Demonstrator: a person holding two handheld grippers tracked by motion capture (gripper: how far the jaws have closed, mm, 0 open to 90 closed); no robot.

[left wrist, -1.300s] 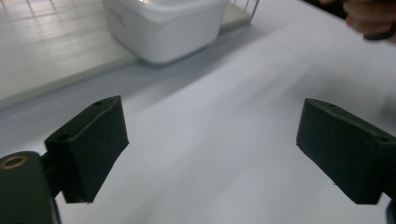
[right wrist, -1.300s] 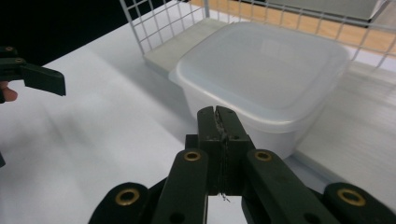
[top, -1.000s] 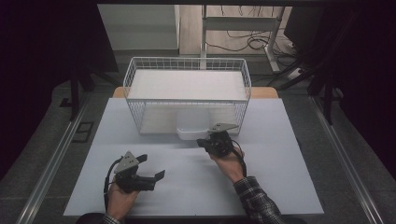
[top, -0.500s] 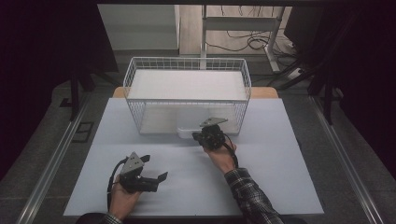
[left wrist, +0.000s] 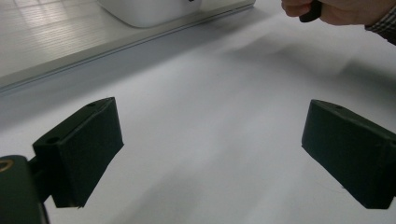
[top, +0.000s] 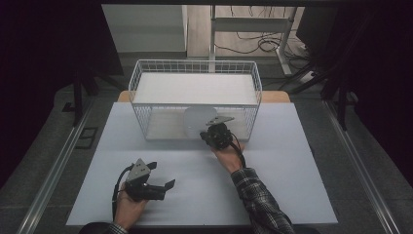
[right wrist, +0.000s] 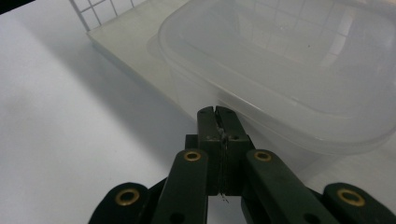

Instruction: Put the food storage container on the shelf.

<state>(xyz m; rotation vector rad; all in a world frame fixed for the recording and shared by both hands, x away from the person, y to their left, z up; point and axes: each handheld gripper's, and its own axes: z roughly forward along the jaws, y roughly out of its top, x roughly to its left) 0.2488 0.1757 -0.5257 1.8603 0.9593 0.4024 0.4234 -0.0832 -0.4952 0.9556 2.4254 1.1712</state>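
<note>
The right gripper (top: 210, 134) is pressing its jaws fully together on nothing, its tip just beside the translucent container (top: 197, 122) lying at the wire basket's (top: 195, 66) six o'clock edge. The left gripper (top: 163, 187) is resting wide open and empty on the desk (top: 292, 165) at seven o'clock.

L grip (top: 163, 187): I'm holding it low near my side, jaws standing wide apart, pointing right | R grip (top: 207, 136): I'm reaching fwd w/ arm stretched out, jaws pressed tight together, nothing between | R sleeve: plaid, showing at forearm
</note>
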